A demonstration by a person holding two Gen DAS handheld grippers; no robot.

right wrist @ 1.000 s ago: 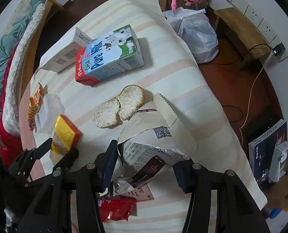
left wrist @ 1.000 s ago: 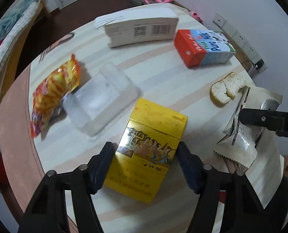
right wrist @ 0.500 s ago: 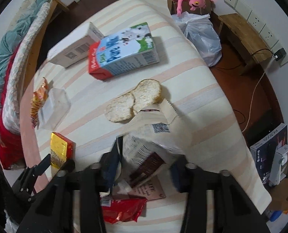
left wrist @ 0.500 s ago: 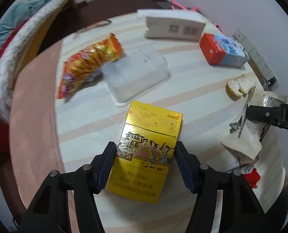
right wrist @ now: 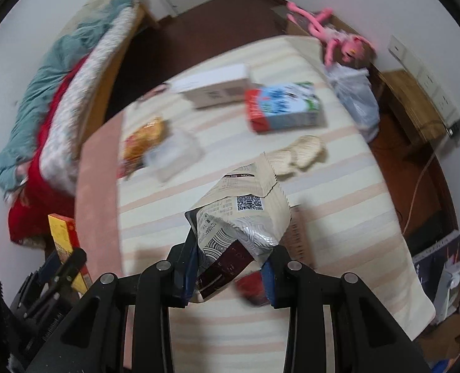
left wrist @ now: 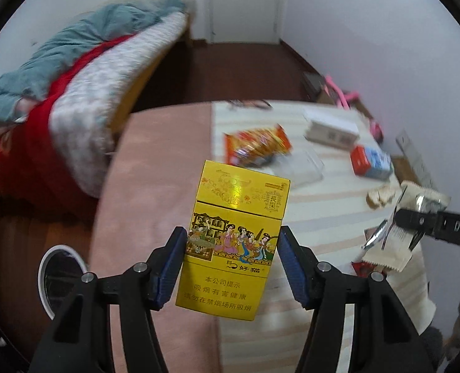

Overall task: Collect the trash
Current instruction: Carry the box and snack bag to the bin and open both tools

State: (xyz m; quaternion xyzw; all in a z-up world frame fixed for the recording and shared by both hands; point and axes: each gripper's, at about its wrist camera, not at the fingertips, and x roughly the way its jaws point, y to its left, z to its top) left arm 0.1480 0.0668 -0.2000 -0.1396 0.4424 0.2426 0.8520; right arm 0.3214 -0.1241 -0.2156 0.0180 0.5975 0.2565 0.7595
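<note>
While both grippers are carrying a load clear of the table, the collection is standing at an early stage. The left gripper is holding its fingers about half open, and their blue pads are pressing the two long sides of a yellow cigarette pack; the pack is standing upright between the fingers, its lid projecting beyond the fingertips. The right gripper is closing its fingers, now nearly together, on a crumpled beige-and-silver snack bag; the bag's lower end is sitting between the fingers and its torn top is projecting forward past the fingertips.

Beyond the right fingers, several items are still lying on the striped tablecloth: two rice crackers just ahead of the bag's tip, a blue-and-red milk carton farther ahead, a white box beyond that, and a clear plastic container touching an orange snack packet ahead and to the left. A small red wrapper is lying on the cloth below the bag, between the fingers.

Judged from this, two pieces are in hand but not yet deposited. A round white-rimmed opening is showing low and left of the left fingers; whether it is the bin cannot be told. At least six items are awaiting pickup.
</note>
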